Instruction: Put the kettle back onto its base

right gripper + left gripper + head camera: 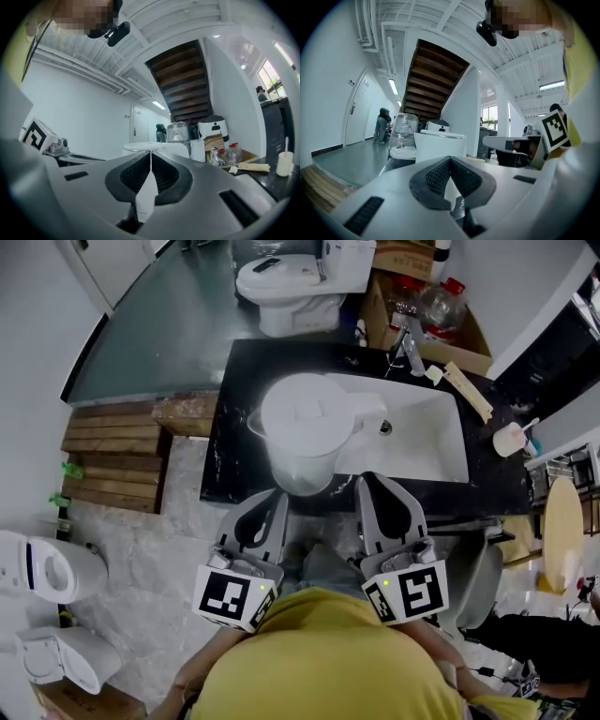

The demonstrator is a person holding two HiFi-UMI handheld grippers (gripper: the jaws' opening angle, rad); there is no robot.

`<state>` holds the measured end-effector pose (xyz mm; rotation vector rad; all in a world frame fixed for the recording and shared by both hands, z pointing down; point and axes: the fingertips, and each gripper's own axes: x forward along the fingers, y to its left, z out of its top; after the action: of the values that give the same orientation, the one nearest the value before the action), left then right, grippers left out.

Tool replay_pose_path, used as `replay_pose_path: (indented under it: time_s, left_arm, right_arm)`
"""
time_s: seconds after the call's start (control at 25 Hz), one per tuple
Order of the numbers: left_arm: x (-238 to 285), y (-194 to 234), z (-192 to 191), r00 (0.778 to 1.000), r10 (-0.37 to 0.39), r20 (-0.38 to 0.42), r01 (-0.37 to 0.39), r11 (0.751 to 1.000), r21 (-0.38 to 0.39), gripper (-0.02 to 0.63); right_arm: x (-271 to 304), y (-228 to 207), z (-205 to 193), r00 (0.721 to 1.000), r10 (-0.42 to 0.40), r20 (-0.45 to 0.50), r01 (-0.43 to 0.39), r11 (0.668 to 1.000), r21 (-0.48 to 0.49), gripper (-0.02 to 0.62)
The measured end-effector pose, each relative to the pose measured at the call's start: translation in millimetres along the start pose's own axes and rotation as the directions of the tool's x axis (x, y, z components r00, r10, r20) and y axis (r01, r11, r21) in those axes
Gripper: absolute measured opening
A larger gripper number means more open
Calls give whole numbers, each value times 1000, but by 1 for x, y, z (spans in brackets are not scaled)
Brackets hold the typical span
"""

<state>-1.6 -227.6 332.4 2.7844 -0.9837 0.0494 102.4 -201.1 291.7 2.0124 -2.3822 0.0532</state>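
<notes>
A white kettle [307, 430] with its lid on stands on the black counter [234, 418], at the left end of the white sink [422, 442], handle toward the sink. Whether a base lies under it I cannot tell. My left gripper [277, 495] is at the counter's front edge, just short of the kettle's near side, jaws together and empty. My right gripper [371, 480] is beside it, to the kettle's right, also closed on nothing. In the left gripper view the kettle [440, 145] rises just beyond the left gripper [450, 159]. In the right gripper view the kettle's lid [140, 146] shows beyond the right gripper [151, 154].
A faucet [410, 352] stands behind the sink. A wooden stick [469, 390] and a white cup [511, 439] lie at the counter's right end. A cardboard box with bottles [441, 306] and a toilet [300, 282] are behind it, wooden planks [117, 456] to the left.
</notes>
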Motion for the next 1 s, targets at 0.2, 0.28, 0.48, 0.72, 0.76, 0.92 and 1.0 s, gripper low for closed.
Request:
replay_pose_path:
  time_s: [0.2,0.28,0.48,0.72,0.76,0.92,1.0]
  left_arm:
    - [-1,-11,1,999,-43,-8,43,999,13,8]
    - [-1,-15,0,998,-61,-8,61,998,16,8]
    - [0,-17,1,997,-71,-12,71,997,9,8]
    - [1,-22,-6,997,-78,-13,78,997,4,8]
    - [1,-23,-6,997,-76,-10,76,997,4,8]
    - [-2,-28,-1,998,-56,3,56,998,11,8]
    - [-3,-34,3,999,-43,9,43,999,7,8]
  right_arm:
    - [-8,13,-9,998,42,-44,-39,998,49,21]
    - [-9,17,-13,997,57,-59,-54,997,60,21]
    - [-11,23,-24,994,90,-63,-84,992,95,21]
    - [-16,20,-22,995,99,-15,-97,990,106,21]
    - [-17,20,-21,994,107,-7,-105,989,103,21]
    - [-18,21,-14,990,142,4,-142,985,96,21]
    - [-21,20,-13,987,157,-22,-155,984,87,21]
